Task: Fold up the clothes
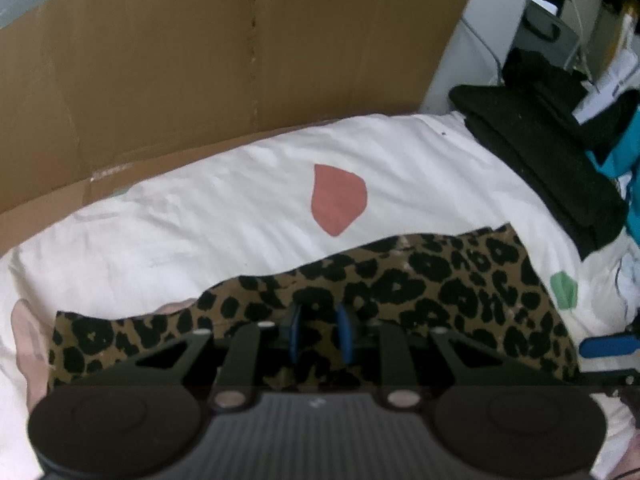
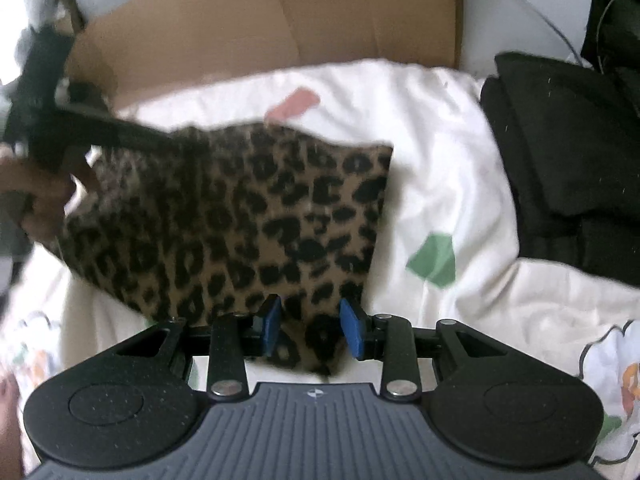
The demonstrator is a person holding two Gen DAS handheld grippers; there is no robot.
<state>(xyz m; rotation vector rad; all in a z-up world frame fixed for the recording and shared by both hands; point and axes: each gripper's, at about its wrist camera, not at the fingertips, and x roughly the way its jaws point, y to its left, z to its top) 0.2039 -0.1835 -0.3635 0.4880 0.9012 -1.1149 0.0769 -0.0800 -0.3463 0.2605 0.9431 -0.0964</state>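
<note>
A leopard-print garment (image 1: 400,284) lies on a white bedsheet (image 1: 200,216) with coloured patches. My left gripper (image 1: 319,334) sits over the garment's near edge, blue pads a small gap apart with cloth between them. In the right wrist view the same garment (image 2: 240,220) spreads ahead, its left part lifted and blurred. My right gripper (image 2: 314,330) has its blue pads apart around the garment's near corner. The left gripper's black frame (image 2: 60,120) shows at the garment's far left edge, held by a hand.
A flattened cardboard box (image 1: 200,60) stands along the far side of the bed. A stack of folded black clothes (image 1: 552,160) lies at the right, also in the right wrist view (image 2: 568,152). A teal item (image 1: 624,152) is at the far right.
</note>
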